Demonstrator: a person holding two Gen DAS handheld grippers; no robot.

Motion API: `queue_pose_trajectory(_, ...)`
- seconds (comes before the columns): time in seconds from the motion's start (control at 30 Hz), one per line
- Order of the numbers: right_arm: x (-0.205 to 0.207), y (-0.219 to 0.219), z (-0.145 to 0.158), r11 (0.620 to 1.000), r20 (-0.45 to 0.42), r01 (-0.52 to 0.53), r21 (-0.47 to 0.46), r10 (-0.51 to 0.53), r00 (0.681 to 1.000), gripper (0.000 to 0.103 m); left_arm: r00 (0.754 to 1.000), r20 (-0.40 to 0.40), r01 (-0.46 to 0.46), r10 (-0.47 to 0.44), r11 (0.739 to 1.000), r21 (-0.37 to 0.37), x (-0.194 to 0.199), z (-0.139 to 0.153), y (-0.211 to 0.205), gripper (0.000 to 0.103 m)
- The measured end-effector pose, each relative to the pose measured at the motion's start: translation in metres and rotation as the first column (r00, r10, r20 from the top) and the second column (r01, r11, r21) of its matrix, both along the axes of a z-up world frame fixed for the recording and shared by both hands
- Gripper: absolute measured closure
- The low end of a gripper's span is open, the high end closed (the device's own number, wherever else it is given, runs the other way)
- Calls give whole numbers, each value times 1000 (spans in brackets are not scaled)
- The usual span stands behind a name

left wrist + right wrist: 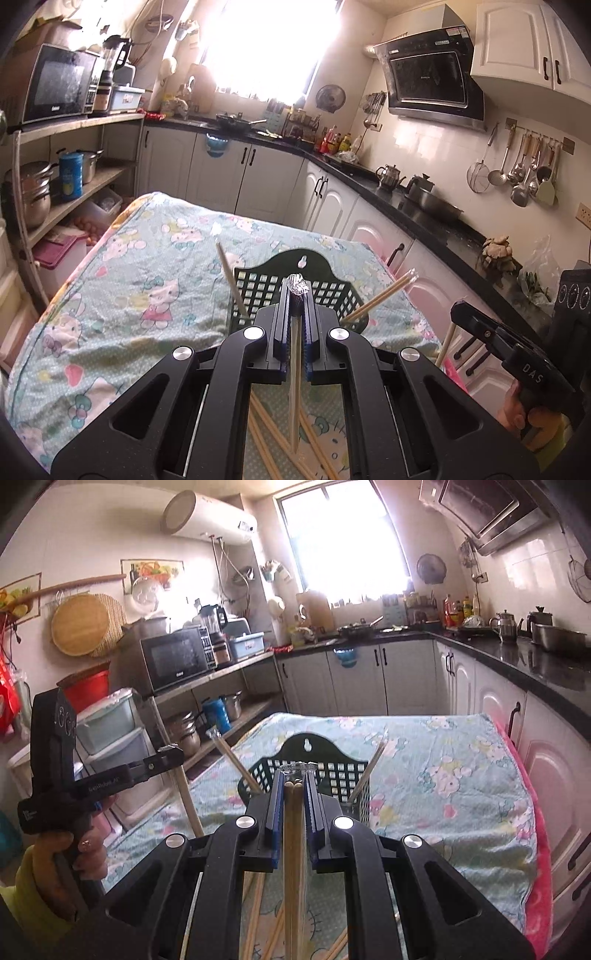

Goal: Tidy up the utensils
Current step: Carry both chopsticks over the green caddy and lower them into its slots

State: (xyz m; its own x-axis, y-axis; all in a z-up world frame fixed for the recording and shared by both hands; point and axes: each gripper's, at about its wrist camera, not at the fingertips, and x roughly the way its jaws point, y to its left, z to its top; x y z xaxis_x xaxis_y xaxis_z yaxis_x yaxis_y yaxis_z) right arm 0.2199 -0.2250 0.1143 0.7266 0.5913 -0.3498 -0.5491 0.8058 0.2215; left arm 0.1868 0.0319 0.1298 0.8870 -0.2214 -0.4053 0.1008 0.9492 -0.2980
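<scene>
Your left tool [295, 295] is clamped tight on one wrapped pair of chopsticks [294, 373], the crinkled clear wrapper end sticking out past its tips and the stick hanging down between the jaws. Your right tool [294, 779] grips a second pair [293, 849], two wooden ends showing side by side between the blue pads [275, 805], with a wrapper tuft above them. Both tools hang above the desk, just short of the dark green basket [334, 291], which stands upright on the cartoon-print cloth [147, 295]. Two wrapped pairs already lean inside the basket, one tilted out to the left [231, 280] and one to the right [384, 295]. Under your tools, more loose chopsticks [264, 435] lie crossed on the cloth. Your right hand [524, 417] shows at the edge of the left view. Beyond the desk run white cabinets [218, 173] under a black counter [417, 210] holding a kettle [389, 176].
</scene>
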Motion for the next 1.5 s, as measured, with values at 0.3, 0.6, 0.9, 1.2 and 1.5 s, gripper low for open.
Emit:
queue_pose_trajectory(0.3, 9, -1, 17, 1000, 49, 16, 26, -17, 999, 92, 999, 43, -11, 11, 1000, -4, 18, 19, -6, 102)
queue_pose_trajectory(0.6, 23, 12, 42, 999, 119, 26, 42, -31, 992, 92, 996, 85, -32, 34, 999, -19, 37, 36, -7, 102)
queue_pose_trajectory(0.9, 45, 23, 60, 998, 158, 42, 43, -48, 986, 92, 987, 141, -67, 71, 997, -29, 56, 59, -6, 102)
queue_pose_trajectory(1.2, 66, 26, 80, 994, 215, 86, 62, -98, 972, 92, 970, 217, -111, 108, 994, 4, 69, 69, -13, 102)
queue_pose_trajectory(1.5, 84, 25, 85, 990, 256, 123, 75, -138, 957, 92, 969, 206, -141, 134, 990, 17, 88, 49, -14, 102)
